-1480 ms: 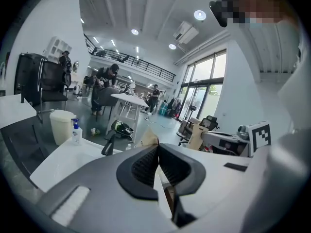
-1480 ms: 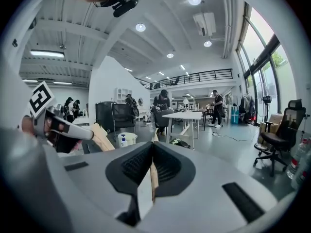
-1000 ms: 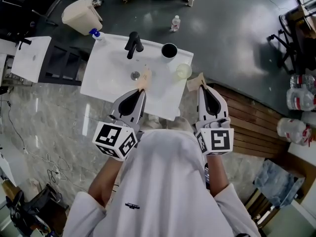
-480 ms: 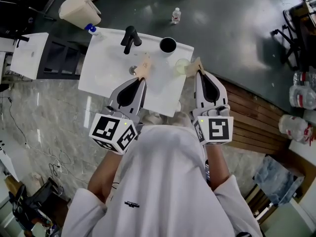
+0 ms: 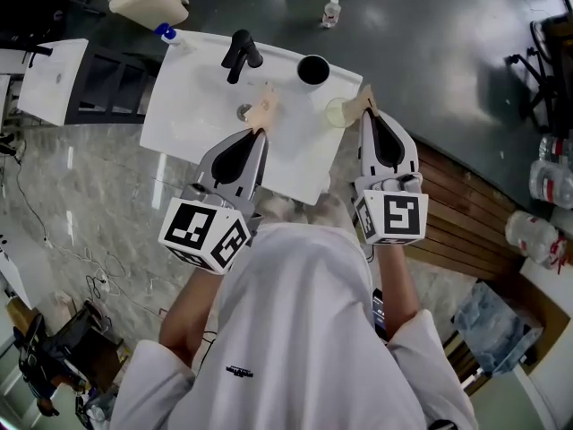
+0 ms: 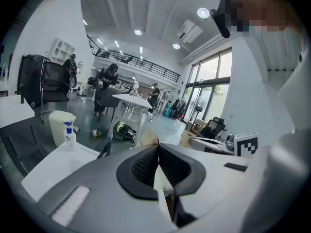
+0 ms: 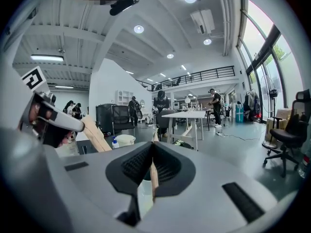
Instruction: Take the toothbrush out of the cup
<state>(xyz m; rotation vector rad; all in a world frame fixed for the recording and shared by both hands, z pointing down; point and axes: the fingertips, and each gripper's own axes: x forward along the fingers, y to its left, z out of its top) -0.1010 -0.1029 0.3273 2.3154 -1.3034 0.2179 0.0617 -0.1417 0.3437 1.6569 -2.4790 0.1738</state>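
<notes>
A white washbasin (image 5: pixel 192 119) stands where a dark polished floor (image 5: pixel 430 52) meets pale marbled tiles (image 5: pixel 98 204), with wooden slats (image 5: pixel 461 222) to the right. It carries a black tap (image 5: pixel 240 54), a black cup (image 5: pixel 312 68) and a pale translucent cup (image 5: pixel 336 112); a blue-topped soap bottle (image 5: pixel 166 34) stands at its far left corner, near a beige bin (image 5: pixel 148 0). The left gripper (image 5: pixel 262 113) hangs over the bowl near the drain, jaws pressed together on nothing. The right gripper (image 5: pixel 364 103), likewise closed and empty, is just beside the translucent cup. The toothbrush is too small to pick out, so I cannot tell which cup holds it. Both gripper views show an open hall with ceiling lights and a white table (image 7: pixel 187 114).
</notes>
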